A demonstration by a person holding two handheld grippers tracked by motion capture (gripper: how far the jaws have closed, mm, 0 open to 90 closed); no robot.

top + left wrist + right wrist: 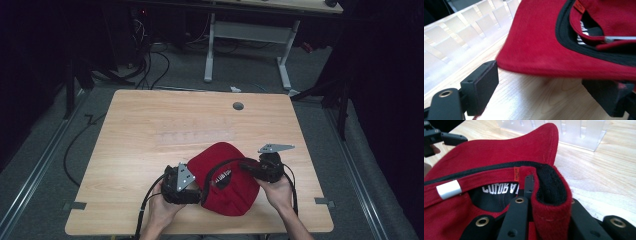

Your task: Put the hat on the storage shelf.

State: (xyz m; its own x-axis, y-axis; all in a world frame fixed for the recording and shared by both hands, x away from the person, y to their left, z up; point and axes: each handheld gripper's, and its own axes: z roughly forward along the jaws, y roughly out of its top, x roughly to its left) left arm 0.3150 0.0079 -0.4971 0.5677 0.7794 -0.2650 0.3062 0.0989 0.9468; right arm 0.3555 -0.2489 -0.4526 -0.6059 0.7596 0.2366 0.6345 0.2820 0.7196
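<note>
A red cap (227, 192) lies upside down on the wooden table (145, 125), near its front edge, with its black sweatband and a white-lettered label showing. My right gripper (244, 165) is shut on the cap's rim; in the right gripper view (546, 195) a fold of red fabric (550, 202) is pinched between the jaws. My left gripper (201, 191) sits at the cap's left side, open. In the left gripper view (541, 82) its jaws stand wide apart just under the brim (541, 47) without touching it. A metal strap buckle (449, 189) shows on the back band.
A clear plastic rack (195, 135) lies on the table just beyond the cap, close in both gripper views (461, 30) (576, 132). A cable grommet (238, 106) sits near the far edge. Beyond the table stand a desk frame (247, 45) and floor cables.
</note>
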